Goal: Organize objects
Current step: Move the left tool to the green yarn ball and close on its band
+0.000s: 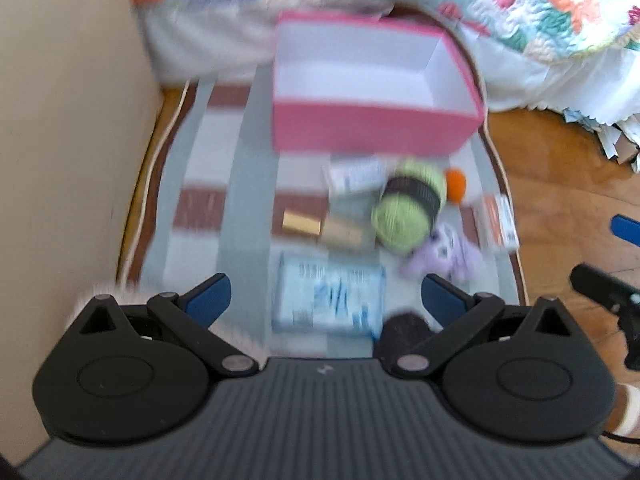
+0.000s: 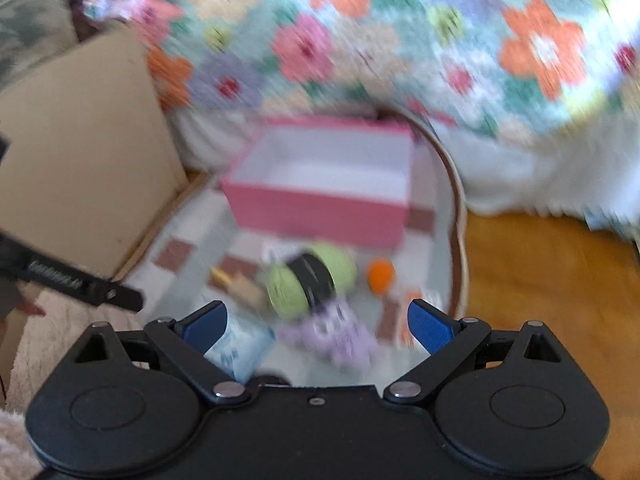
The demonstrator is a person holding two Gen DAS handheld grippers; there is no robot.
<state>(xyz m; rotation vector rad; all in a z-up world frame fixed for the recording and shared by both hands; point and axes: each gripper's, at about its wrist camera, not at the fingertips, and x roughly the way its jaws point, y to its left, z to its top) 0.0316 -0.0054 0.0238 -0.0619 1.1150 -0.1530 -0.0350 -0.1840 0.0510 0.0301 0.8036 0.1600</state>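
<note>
A pink box point(image 1: 372, 128) point(image 2: 320, 216) with a white inside stands open and empty at the far end of a striped mat point(image 1: 240, 184). In front of it lie a green yarn ball point(image 1: 408, 208) point(image 2: 310, 280) with a black band, an orange ball point(image 1: 456, 185) point(image 2: 381, 275), a purple plush toy point(image 1: 444, 254) point(image 2: 340, 334), a gold-brown box point(image 1: 320, 228), a pale blue packet point(image 1: 328, 298) point(image 2: 238, 350) and small cartons point(image 1: 498, 220). My left gripper point(image 1: 322, 300) is open above the blue packet. My right gripper point(image 2: 318, 326) is open above the plush toy. Both views are blurred.
A flowered quilt point(image 2: 400, 48) hangs over a bed behind the box. A beige panel point(image 1: 68, 120) stands on the left. Wooden floor point(image 1: 560, 168) lies right of the mat. A dark round thing point(image 1: 404, 330) sits near the left gripper's base.
</note>
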